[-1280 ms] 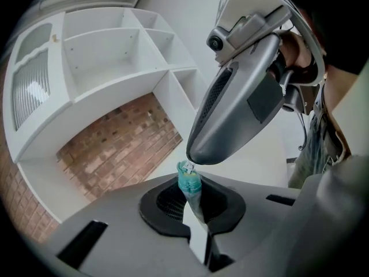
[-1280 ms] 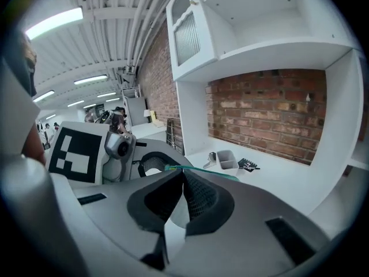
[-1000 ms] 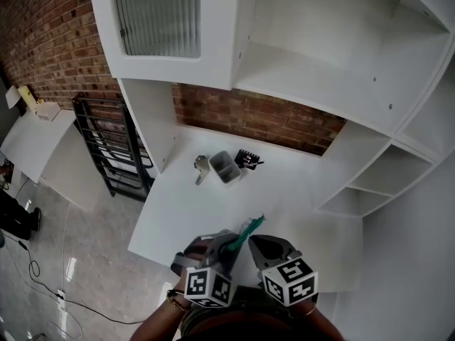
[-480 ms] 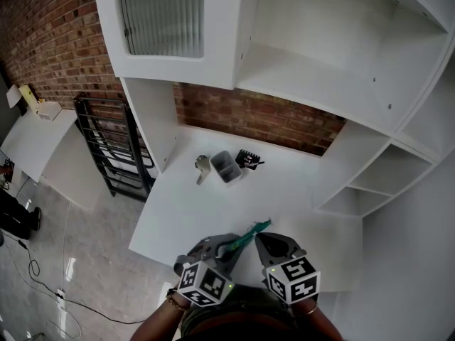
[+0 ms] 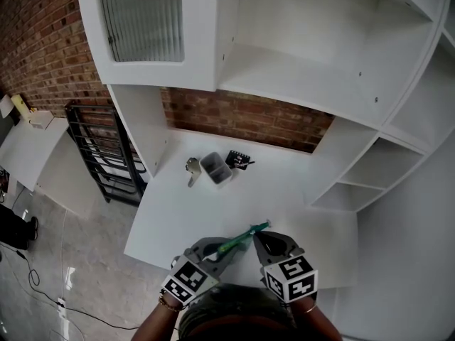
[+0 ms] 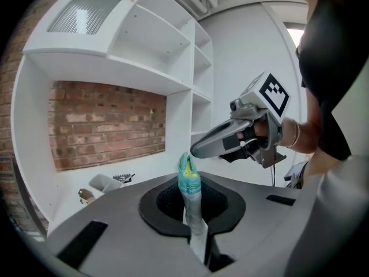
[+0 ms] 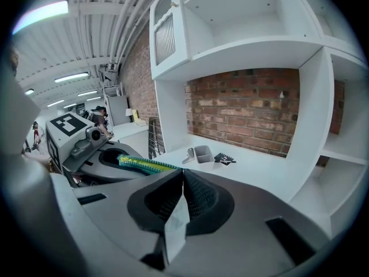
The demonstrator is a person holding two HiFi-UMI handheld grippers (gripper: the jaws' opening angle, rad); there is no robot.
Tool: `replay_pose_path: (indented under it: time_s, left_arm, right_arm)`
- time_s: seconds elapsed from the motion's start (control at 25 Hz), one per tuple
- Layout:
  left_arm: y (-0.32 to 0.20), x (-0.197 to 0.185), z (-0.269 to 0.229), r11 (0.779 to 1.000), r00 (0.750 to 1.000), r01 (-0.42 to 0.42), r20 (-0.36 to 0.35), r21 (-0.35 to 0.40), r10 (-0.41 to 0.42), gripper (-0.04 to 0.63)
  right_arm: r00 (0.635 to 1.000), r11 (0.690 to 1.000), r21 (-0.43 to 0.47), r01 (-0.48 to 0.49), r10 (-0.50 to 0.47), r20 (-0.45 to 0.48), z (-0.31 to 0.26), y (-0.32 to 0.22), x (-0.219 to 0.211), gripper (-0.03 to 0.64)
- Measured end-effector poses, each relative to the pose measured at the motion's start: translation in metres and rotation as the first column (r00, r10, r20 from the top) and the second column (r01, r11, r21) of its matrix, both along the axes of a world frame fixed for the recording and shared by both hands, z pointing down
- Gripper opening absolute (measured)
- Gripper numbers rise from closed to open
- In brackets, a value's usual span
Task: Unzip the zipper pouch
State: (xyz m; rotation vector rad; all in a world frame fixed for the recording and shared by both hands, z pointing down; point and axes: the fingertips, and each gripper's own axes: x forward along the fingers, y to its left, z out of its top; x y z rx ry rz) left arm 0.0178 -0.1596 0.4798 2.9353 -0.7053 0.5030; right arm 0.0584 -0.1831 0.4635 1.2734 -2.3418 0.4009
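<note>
A slim teal zipper pouch (image 5: 242, 236) with a yellow-green zip hangs in the air over the white table's (image 5: 284, 197) near edge, stretched between my two grippers. My left gripper (image 5: 215, 251) is shut on its lower left end. In the left gripper view the pouch (image 6: 189, 180) stands up out of the closed jaws (image 6: 195, 232). My right gripper (image 5: 260, 234) is shut on the pouch's upper right end. In the right gripper view the zip (image 7: 144, 164) runs from the left gripper (image 7: 106, 159) to my closed jaw tips (image 7: 179, 172). The zipper pull itself is hidden.
At the back of the table stand a small grey cup (image 5: 215, 168), a metal keyring-like item (image 5: 192, 168) and a black toothed item (image 5: 238, 160). White shelving rises behind and to the right. A black rack (image 5: 99, 148) stands on the floor to the left.
My left gripper has drifted a little to the left, and more of the pouch's length shows between the grippers. Both grippers stay shut.
</note>
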Motion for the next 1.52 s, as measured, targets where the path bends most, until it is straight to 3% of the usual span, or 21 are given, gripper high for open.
replay_pose_path:
  time_s: [0.44, 1.52]
  left_arm:
    - [0.007, -0.003, 0.002, 0.998, 0.998, 0.012, -0.068, -0.059, -0.016, 0.006]
    - [0.001, 0.014, 0.002, 0.996, 0.994, -0.008, -0.109, -0.088, -0.001, 0.006]
  right_arm:
    - [0.995, 0.996, 0.005, -0.091, 0.091, -0.029, 0.006, -0.002, 0.042, 0.006]
    - [0.985, 0.984, 0.048, -0.172, 0.173, -0.015, 0.010, -0.008, 0.082, 0.022]
